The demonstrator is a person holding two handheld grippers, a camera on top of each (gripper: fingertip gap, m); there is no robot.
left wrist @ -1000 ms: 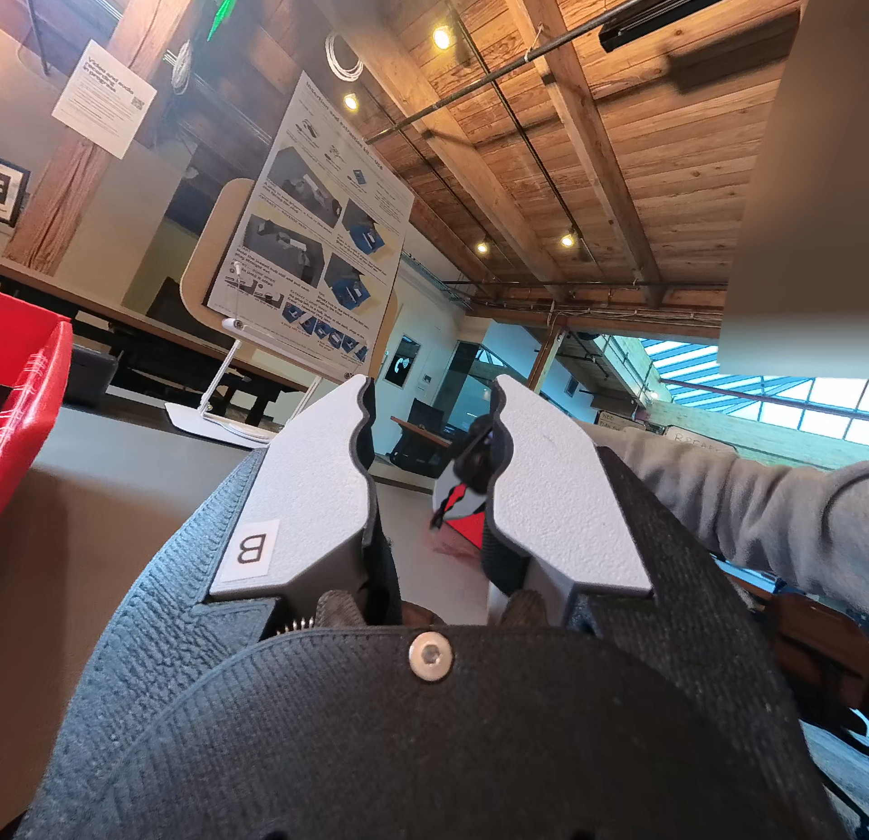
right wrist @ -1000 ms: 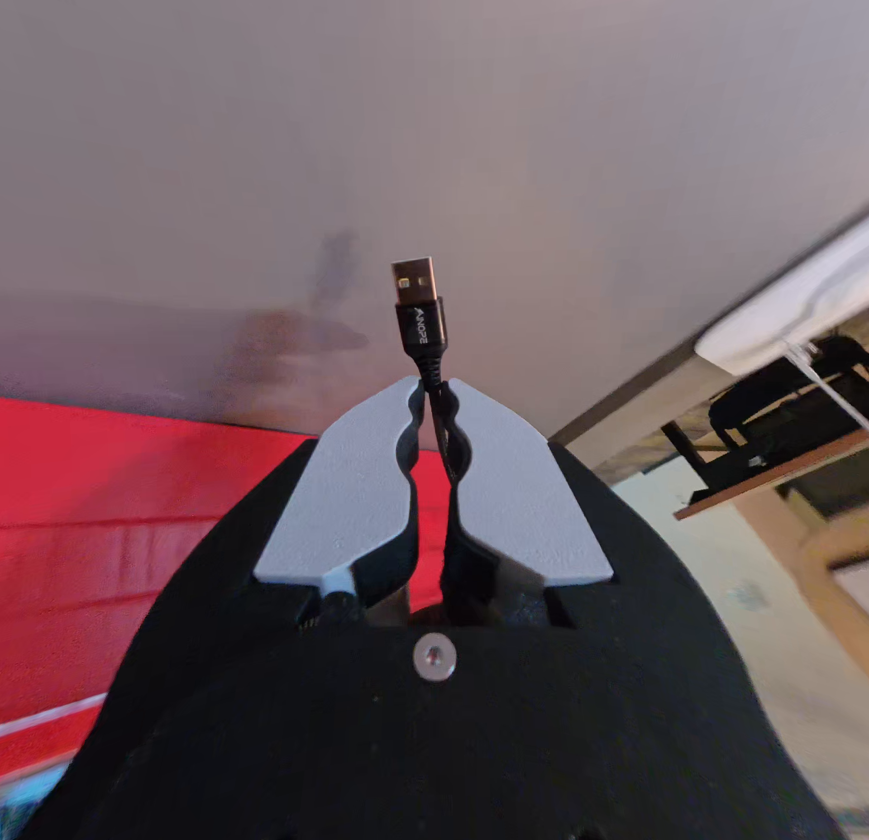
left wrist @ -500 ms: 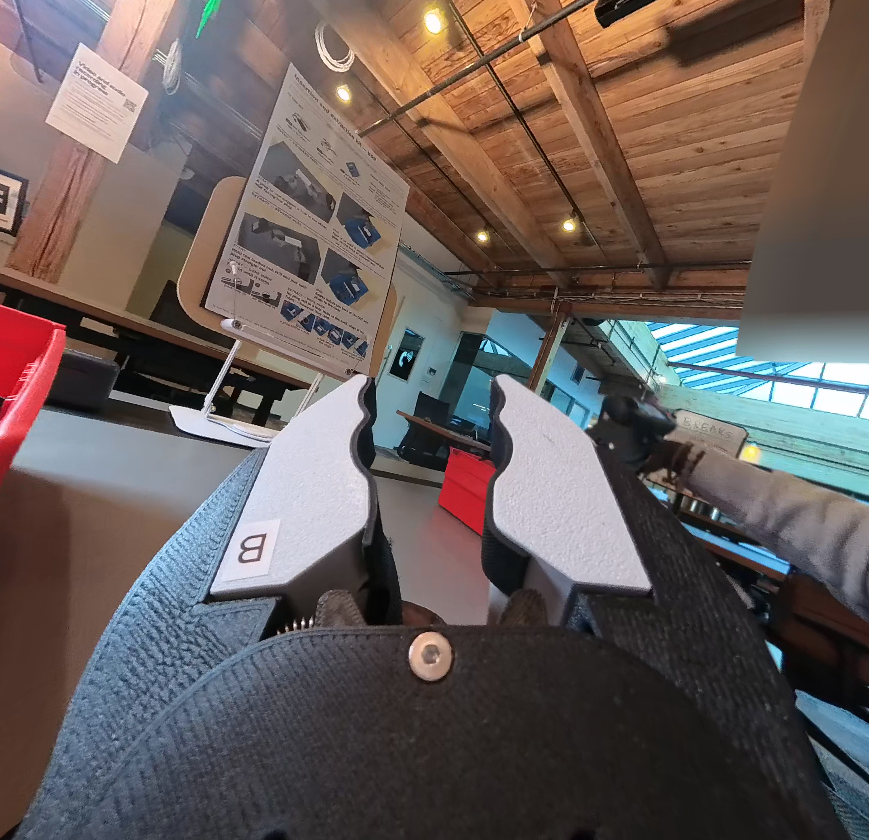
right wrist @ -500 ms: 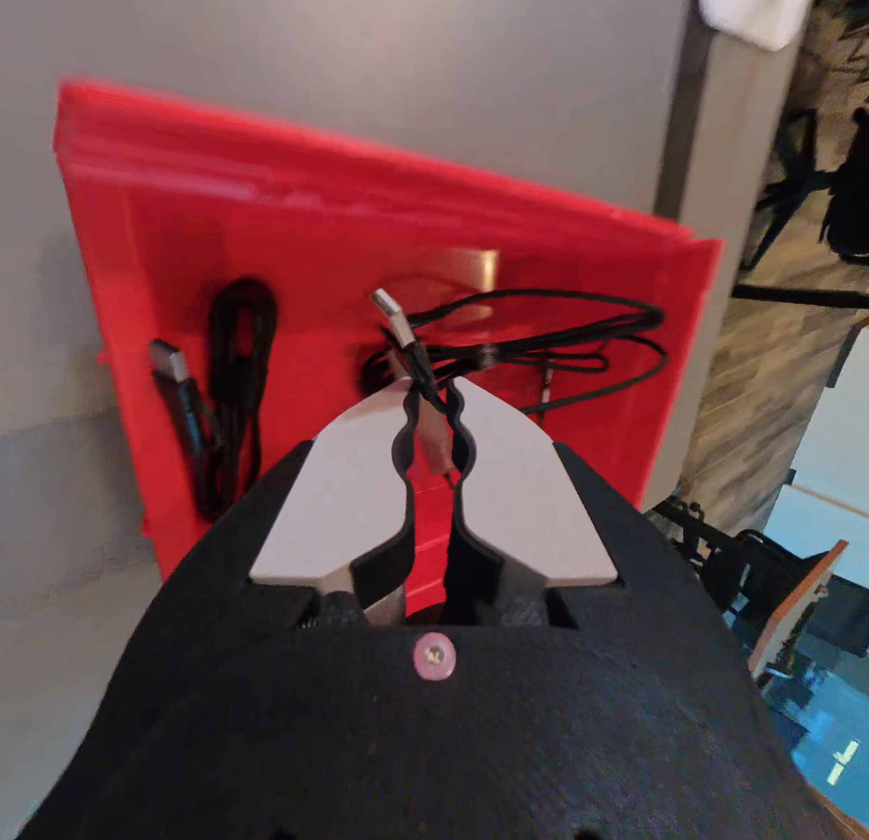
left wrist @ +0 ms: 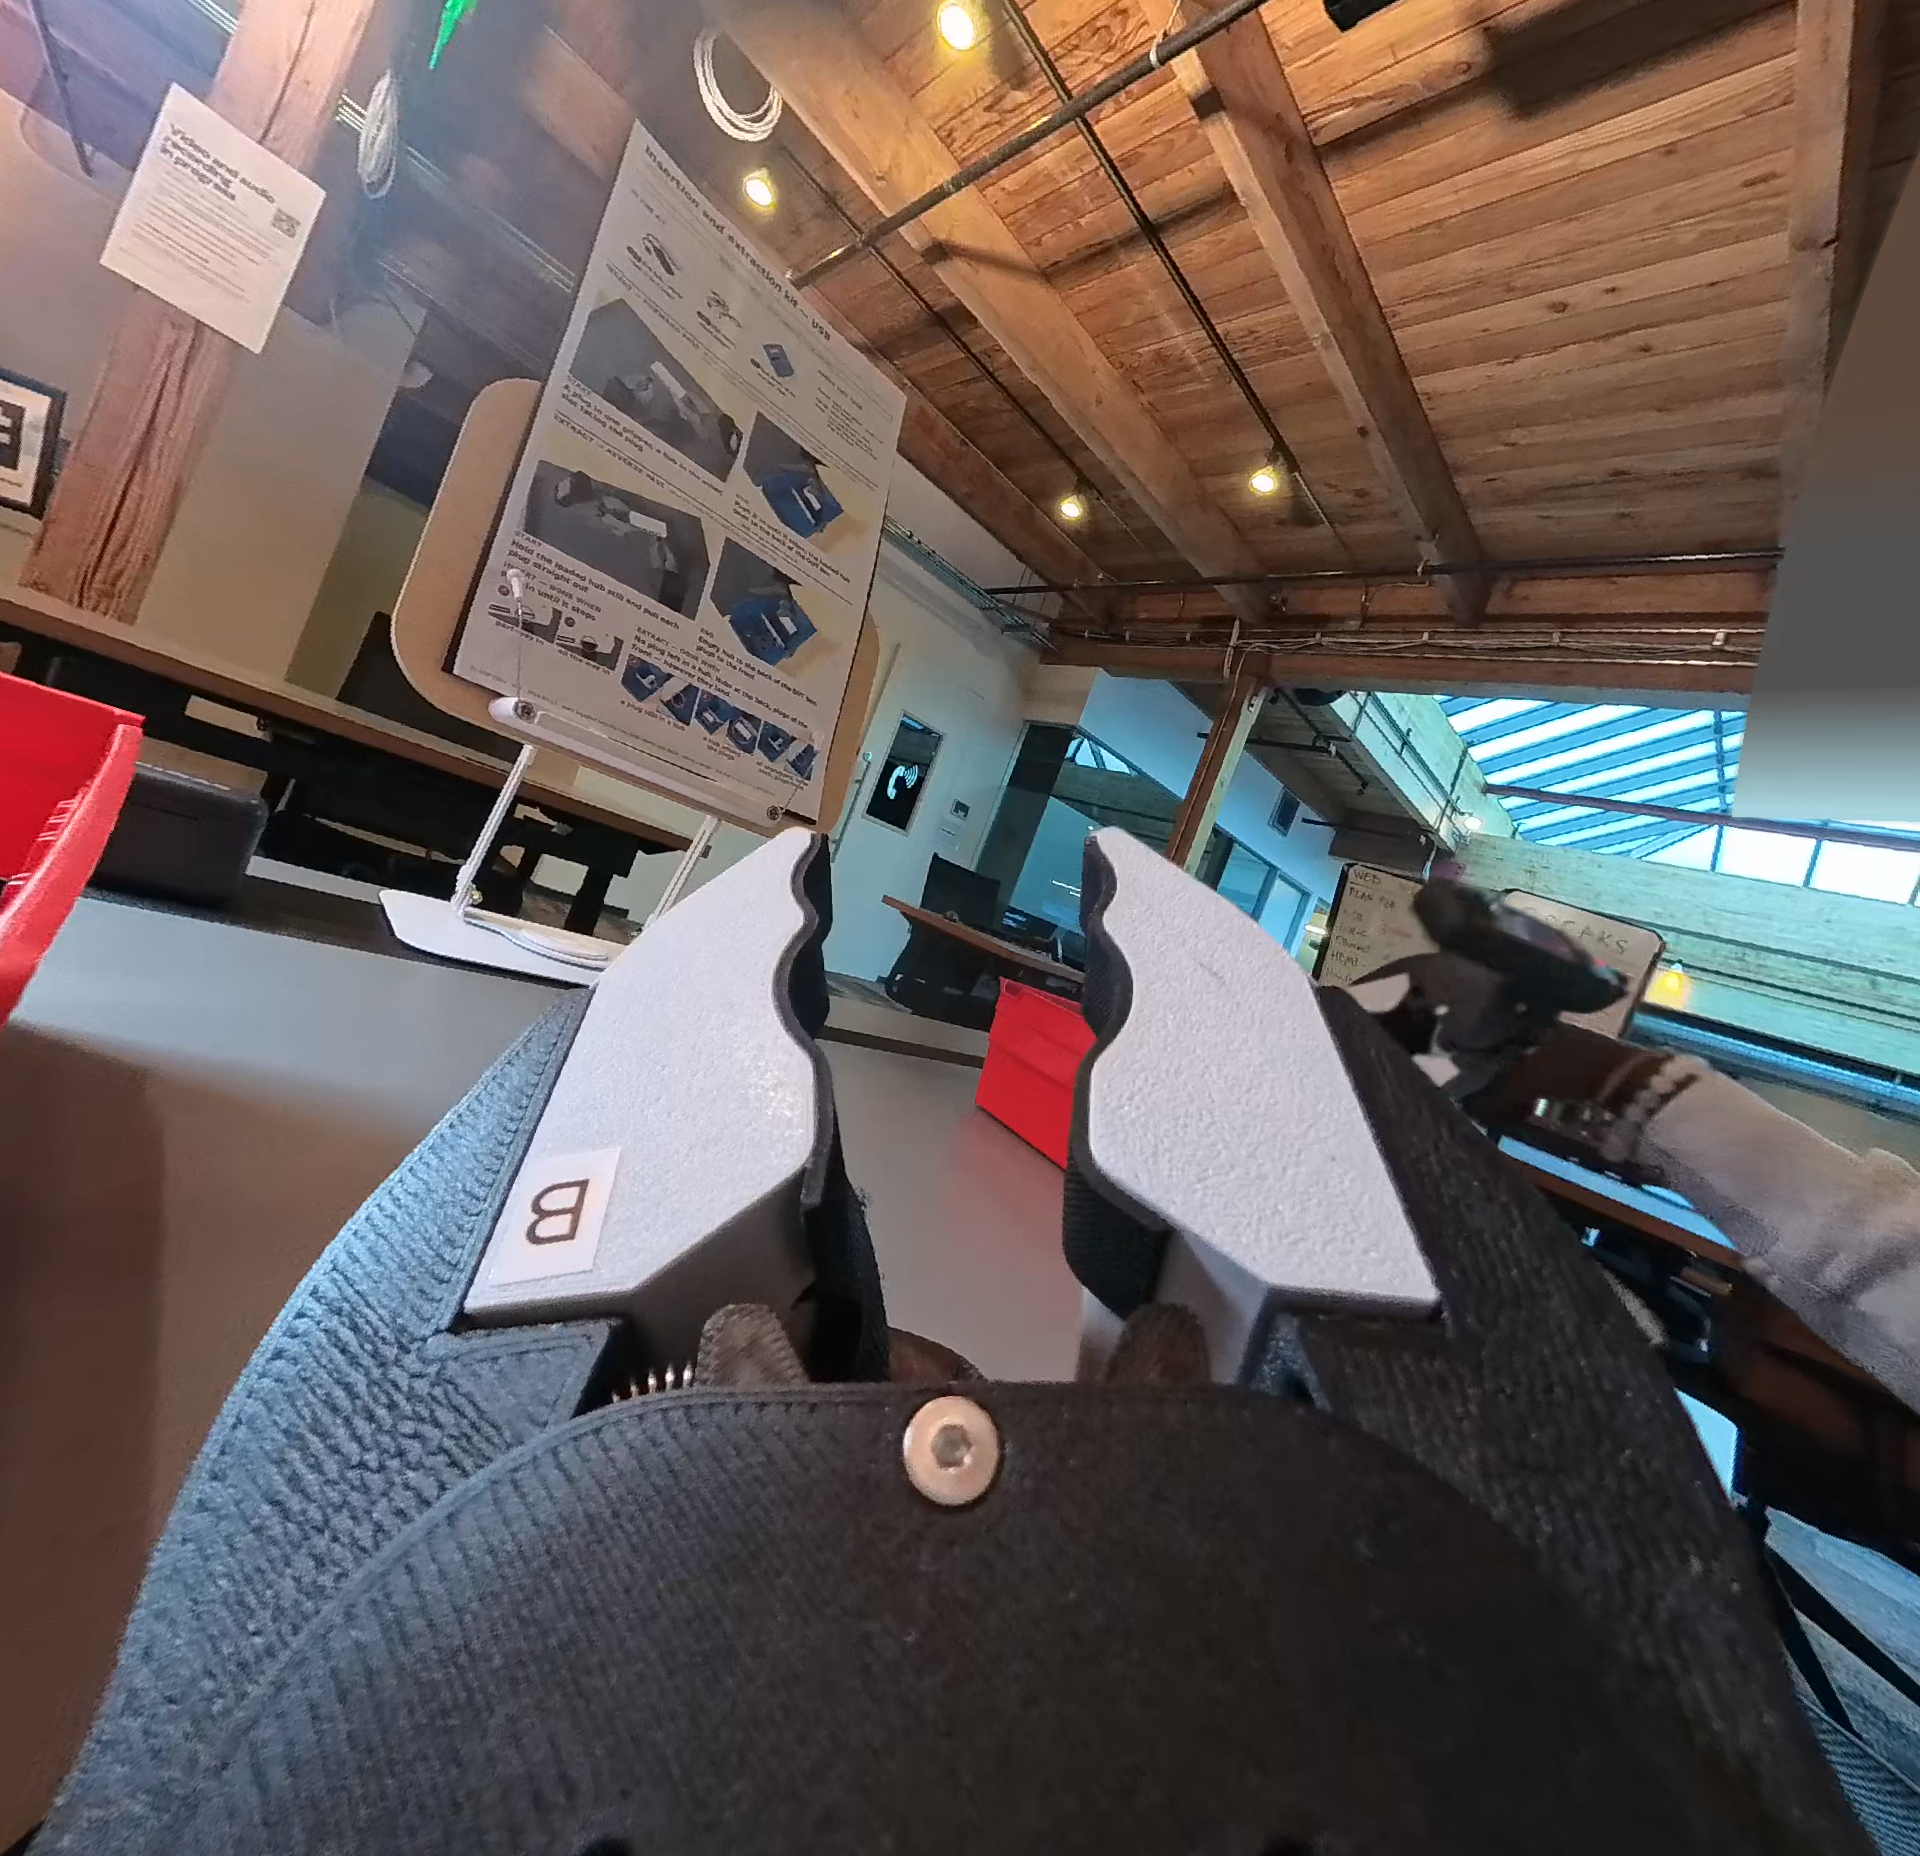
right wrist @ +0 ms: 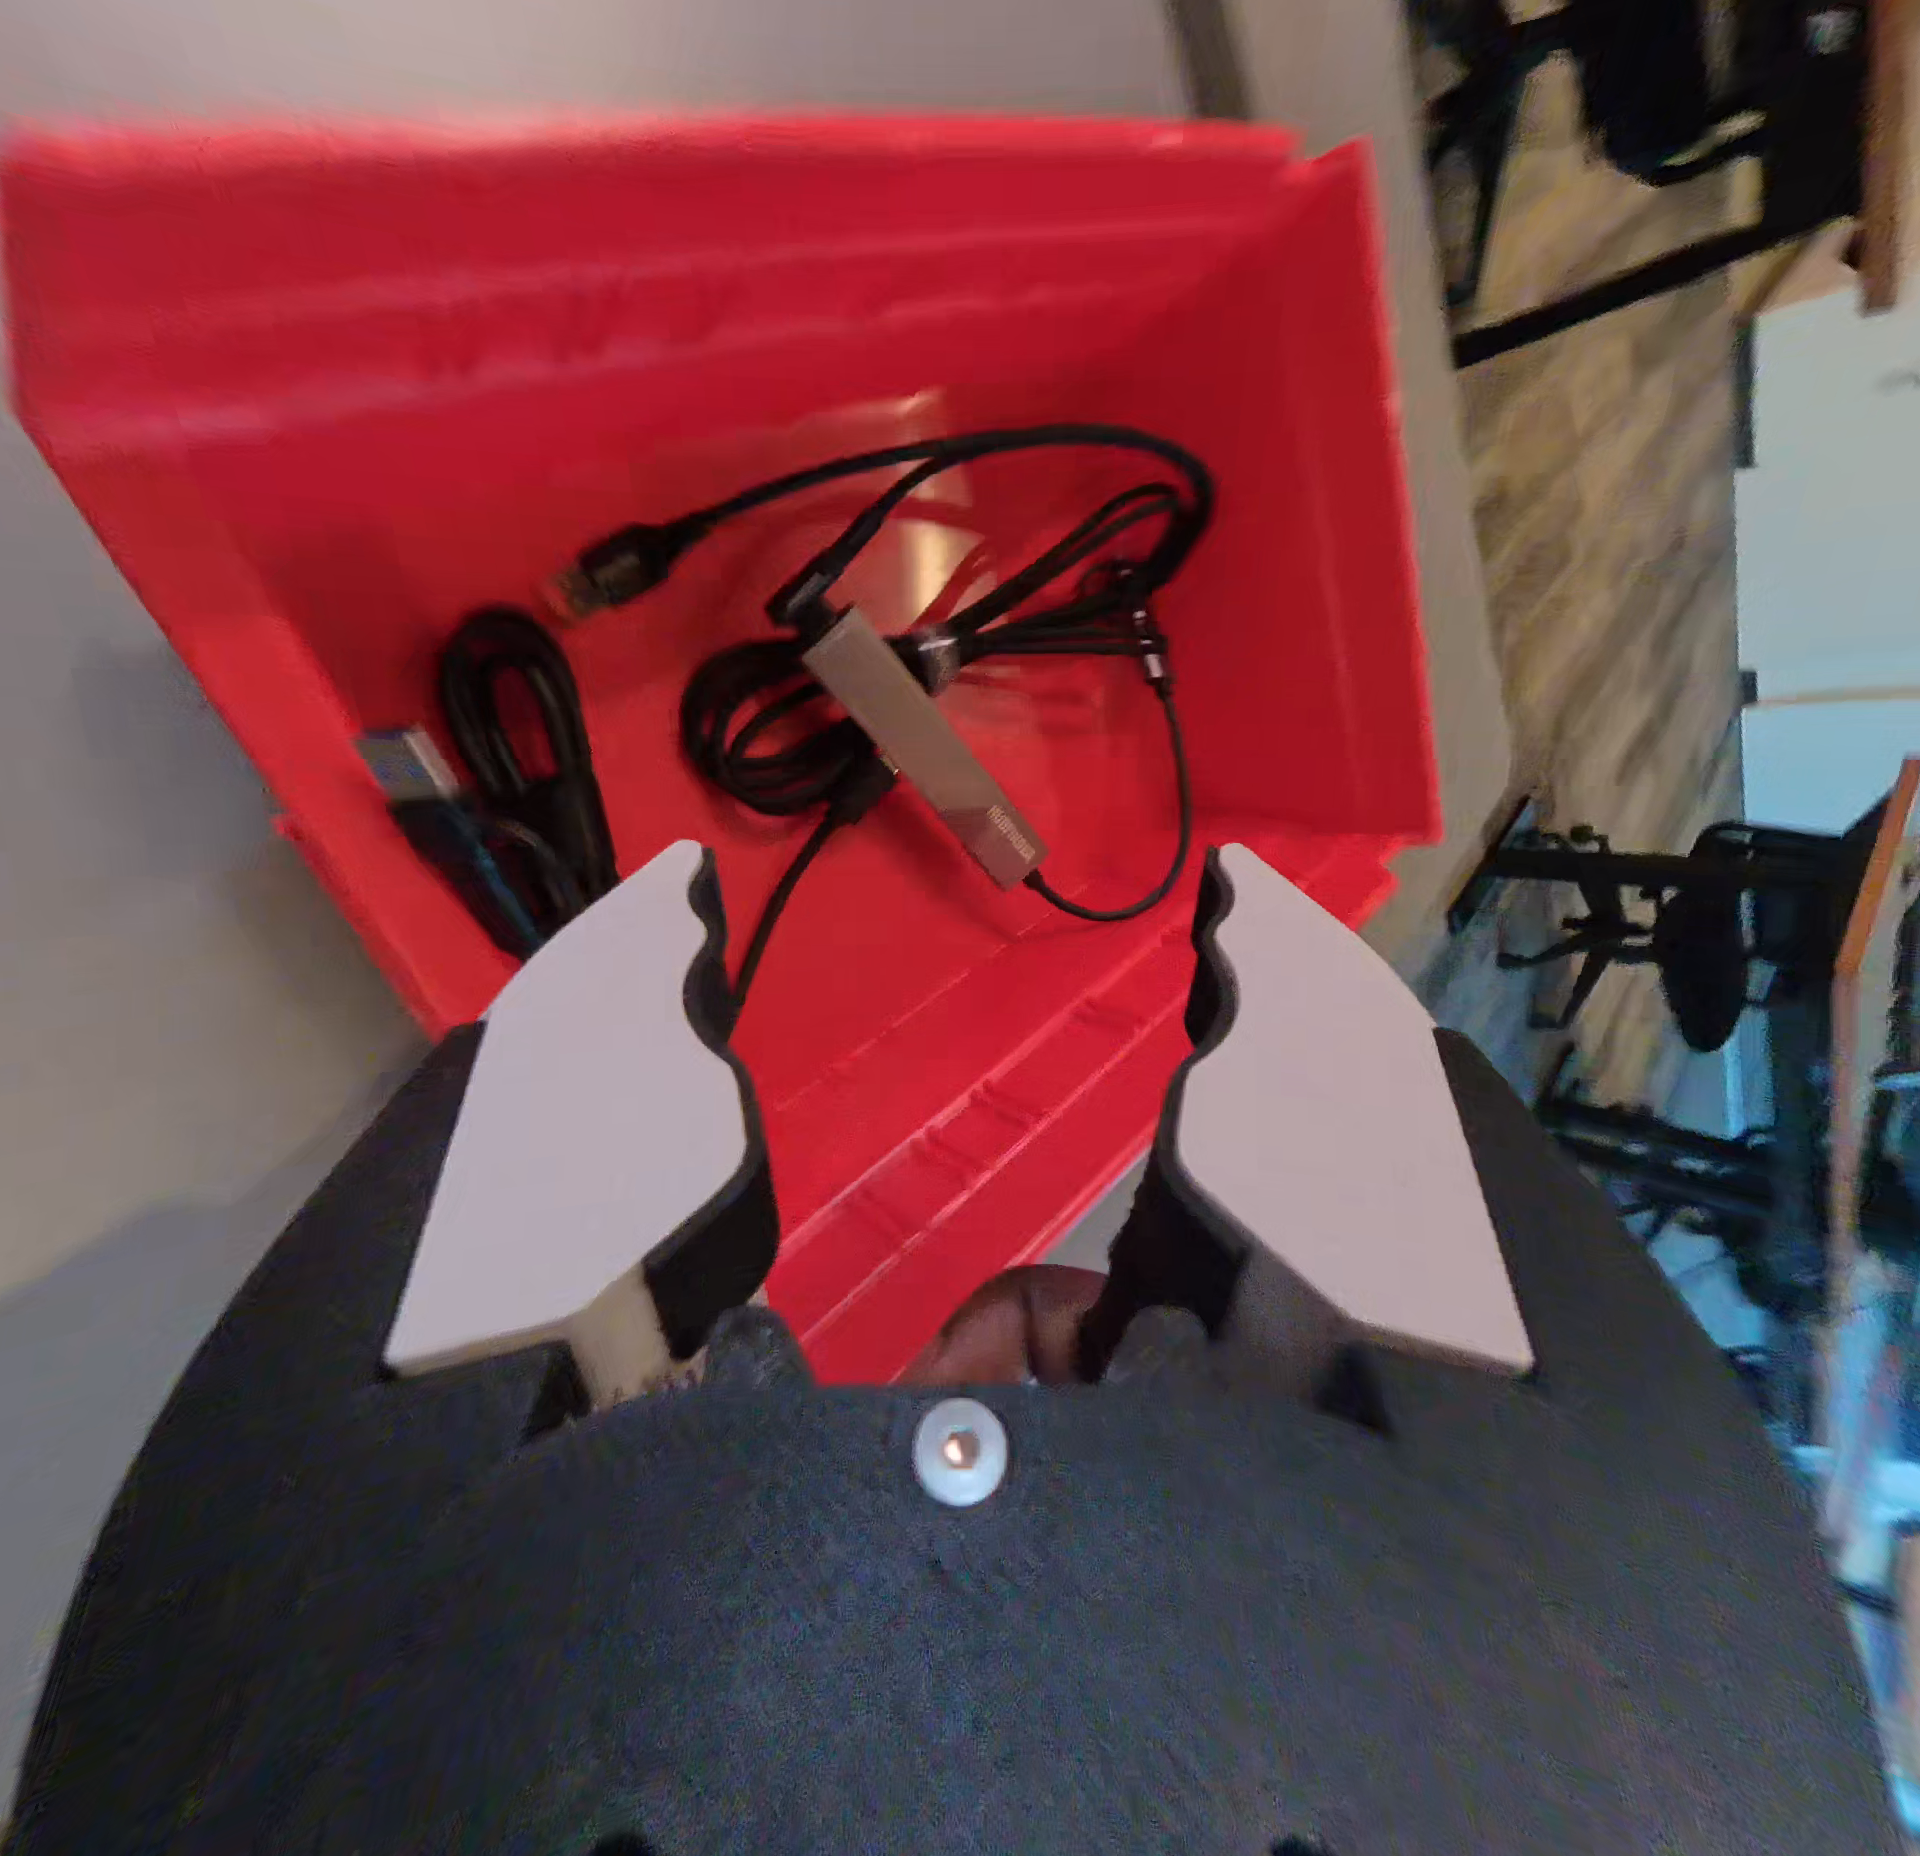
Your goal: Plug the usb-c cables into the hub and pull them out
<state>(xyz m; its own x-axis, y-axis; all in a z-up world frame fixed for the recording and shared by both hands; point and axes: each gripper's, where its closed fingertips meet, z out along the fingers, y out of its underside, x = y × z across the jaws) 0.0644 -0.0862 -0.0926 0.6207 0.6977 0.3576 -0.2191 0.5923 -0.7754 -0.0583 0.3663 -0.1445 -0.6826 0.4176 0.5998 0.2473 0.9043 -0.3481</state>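
Observation:
In the right wrist view a red bin (right wrist: 623,279) on the grey table (right wrist: 156,1027) holds a grey hub (right wrist: 914,736) among black cables (right wrist: 1091,580). One black cable's plug (right wrist: 613,580) lies loose left of the hub. A coiled black cable with a blue-tipped plug (right wrist: 405,757) lies at the bin's left wall. My right gripper (right wrist: 956,861) is wide open and empty above the bin's near side; a thin cable runs past its left finger (right wrist: 592,1079). My left gripper (left wrist: 951,861) is open and empty, low over the table and pointing away. The right gripper (left wrist: 1507,965) also shows far right in the left wrist view.
In the left wrist view an instruction board on a white stand (left wrist: 675,518) stands at the table's far side, a red bin (left wrist: 52,819) is at the left edge and another red bin (left wrist: 1029,1068) lies ahead. In the right wrist view, the table edge (right wrist: 1205,40) is right of the bin. About 45 cm separates my left fingertips from my right.
My right gripper swung over the red bin, opened and let go of the black cable, whose plug now lies in the bin. My left gripper has stayed put.

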